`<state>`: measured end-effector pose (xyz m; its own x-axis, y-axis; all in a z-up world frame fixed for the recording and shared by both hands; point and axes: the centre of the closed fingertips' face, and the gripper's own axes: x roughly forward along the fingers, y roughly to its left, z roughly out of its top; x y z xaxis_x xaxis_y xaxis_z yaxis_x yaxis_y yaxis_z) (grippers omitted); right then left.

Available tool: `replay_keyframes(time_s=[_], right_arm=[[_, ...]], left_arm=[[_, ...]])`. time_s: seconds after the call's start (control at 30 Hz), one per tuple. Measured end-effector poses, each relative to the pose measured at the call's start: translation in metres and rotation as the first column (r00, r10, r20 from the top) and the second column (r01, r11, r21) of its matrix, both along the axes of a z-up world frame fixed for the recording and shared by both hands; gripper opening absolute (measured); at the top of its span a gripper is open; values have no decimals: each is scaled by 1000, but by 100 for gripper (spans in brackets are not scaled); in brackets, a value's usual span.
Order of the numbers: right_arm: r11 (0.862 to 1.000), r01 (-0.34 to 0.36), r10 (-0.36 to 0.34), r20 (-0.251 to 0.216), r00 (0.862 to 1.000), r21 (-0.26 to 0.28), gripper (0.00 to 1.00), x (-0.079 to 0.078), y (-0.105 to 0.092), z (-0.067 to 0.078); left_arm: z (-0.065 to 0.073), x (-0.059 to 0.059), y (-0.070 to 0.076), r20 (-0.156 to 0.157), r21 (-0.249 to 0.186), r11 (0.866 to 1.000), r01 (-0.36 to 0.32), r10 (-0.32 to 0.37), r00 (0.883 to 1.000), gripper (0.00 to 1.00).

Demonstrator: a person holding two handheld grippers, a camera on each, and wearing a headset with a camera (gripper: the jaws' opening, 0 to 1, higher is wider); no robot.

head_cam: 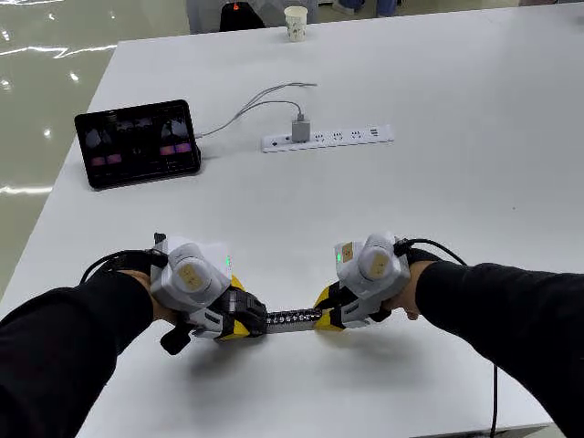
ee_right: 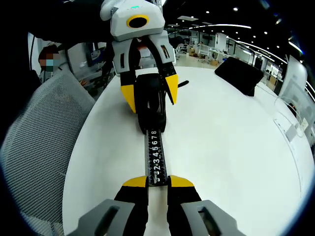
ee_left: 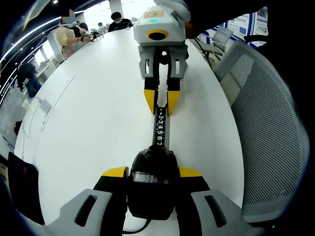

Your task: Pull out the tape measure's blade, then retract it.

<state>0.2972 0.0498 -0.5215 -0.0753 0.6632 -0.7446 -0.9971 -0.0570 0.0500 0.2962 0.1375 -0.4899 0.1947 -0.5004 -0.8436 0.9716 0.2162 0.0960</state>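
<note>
White bench (head_cam: 438,210), near edge, well to the person's side of the power strip (head_cam: 327,139). The left gripper (head_cam: 239,312) has its yellow-tipped jaws closed round the black tape measure case (head_cam: 251,315), with the sleeved forearm coming in low from the left. Its blade (head_cam: 294,318) is out a short way, dark with pale numerals reading up to 8, and runs straight rightward. The right gripper (head_cam: 326,312) pinches the blade's tip, its jaws nearly together. It faces the left gripper with the wrist level.
</note>
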Motion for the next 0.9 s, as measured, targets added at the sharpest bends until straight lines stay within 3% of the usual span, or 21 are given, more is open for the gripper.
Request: replay_keyframes(time_s=[0.9], right_arm=[[1000,0,1,11,1000,-14,10,3,-20,0]], left_arm=[[-1,0,0,2,-2,1000,-11,11,1000,31]])
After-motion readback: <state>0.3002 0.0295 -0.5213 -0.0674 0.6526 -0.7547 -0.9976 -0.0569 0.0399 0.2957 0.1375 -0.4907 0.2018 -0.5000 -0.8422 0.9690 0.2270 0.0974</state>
